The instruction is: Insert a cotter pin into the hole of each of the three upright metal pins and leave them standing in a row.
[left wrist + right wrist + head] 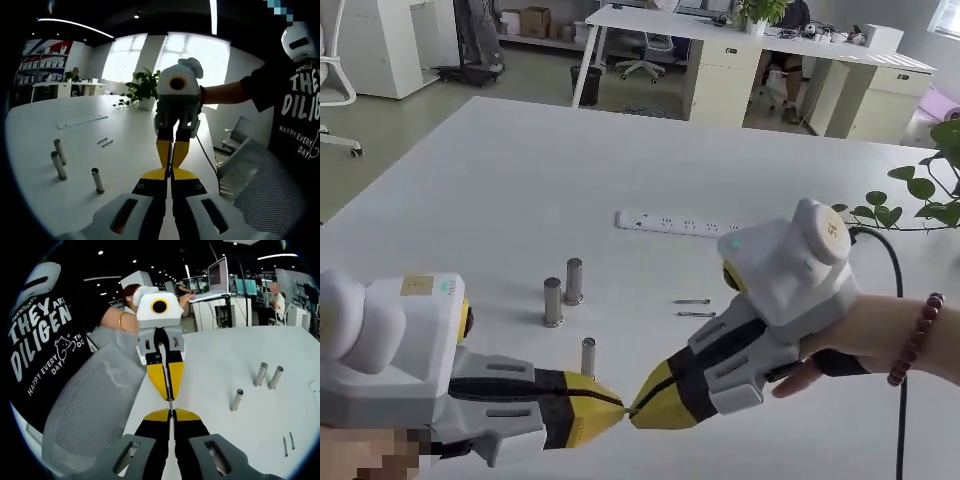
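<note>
Looks like none of your three metal pins [553, 302] is pinned yet. Two cotter pins [692, 301] lie on the counter [470, 190], and left gripper [618, 406] and right gripper [640, 408] jaws are closed, tip to tip.

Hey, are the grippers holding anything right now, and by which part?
A cotter pin, held between both: the left gripper pinches one end, the right gripper the other.
</note>
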The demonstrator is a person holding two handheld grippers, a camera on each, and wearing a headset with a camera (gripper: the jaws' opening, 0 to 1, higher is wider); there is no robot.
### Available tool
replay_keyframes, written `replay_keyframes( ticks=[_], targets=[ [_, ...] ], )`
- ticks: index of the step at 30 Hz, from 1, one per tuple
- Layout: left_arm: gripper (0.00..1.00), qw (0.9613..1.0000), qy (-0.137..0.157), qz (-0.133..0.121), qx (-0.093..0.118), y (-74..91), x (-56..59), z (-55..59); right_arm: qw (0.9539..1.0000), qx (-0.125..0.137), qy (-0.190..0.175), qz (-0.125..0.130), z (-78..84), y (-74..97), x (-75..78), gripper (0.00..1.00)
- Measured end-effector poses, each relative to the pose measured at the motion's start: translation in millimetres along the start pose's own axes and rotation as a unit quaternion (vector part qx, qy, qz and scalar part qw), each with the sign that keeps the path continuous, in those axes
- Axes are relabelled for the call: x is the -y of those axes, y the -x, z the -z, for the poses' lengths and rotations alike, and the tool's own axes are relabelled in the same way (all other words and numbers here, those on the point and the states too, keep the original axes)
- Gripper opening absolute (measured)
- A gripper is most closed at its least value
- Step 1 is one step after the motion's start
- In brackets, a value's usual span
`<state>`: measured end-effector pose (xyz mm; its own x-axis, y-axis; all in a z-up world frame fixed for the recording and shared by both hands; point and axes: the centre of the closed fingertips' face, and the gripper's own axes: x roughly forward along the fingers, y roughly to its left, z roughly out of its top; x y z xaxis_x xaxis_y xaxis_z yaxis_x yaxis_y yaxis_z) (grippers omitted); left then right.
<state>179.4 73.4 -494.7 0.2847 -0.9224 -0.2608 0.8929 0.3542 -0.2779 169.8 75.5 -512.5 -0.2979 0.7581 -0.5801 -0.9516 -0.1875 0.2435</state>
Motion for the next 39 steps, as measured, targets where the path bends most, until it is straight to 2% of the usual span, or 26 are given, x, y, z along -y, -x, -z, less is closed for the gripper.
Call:
replay_keyframes(
  ticks=[6,13,16,21,25,30,32,39],
  targets=[
    [0.0,0.9999,-0.004,-0.009,-0.004,0.8,-3.1,1.2,0.9993,-0.019,0.028,0.012,-0.2,-1.7,2.7,0.0],
    [0.02,0.9994,-0.013,-0.033,-0.003,2.7,-12.9,0.6,0.9975,-0.038,0.051,0.031,0.4,-0.2,11.1,0.0],
    [0.02,0.9987,-0.016,-0.047,-0.004,4.0,-17.8,1.7,0.9955,-0.057,0.062,0.042,6.6,1.5,17.3,0.0],
    [0.07,0.9968,-0.025,-0.076,-0.008,7.8,-28.8,5.8,0.9936,-0.071,0.065,0.058,13.4,3.6,25.9,0.0],
    [0.08,0.994,-0.027,-0.105,-0.01,11.9,-40.9,9.1,0.9903,-0.085,0.067,0.087,18.3,6.5,40.4,0.0],
    [0.08,0.9877,-0.026,-0.154,-0.009,17.8,-61.0,12.5,0.9862,-0.09,0.068,0.122,19.6,9.2,58.5,0.0],
    [0.08,0.9843,-0.032,-0.173,-0.016,19.8,-69.0,15.9,0.9841,-0.095,0.07,0.133,20.7,10.1,65.5,0.0],
    [0.1,0.9778,-0.033,-0.206,-0.023,19.3,-83.9,24.4,0.9819,-0.109,0.065,0.141,27.4,8.4,78.0,0.0]
  ],
)
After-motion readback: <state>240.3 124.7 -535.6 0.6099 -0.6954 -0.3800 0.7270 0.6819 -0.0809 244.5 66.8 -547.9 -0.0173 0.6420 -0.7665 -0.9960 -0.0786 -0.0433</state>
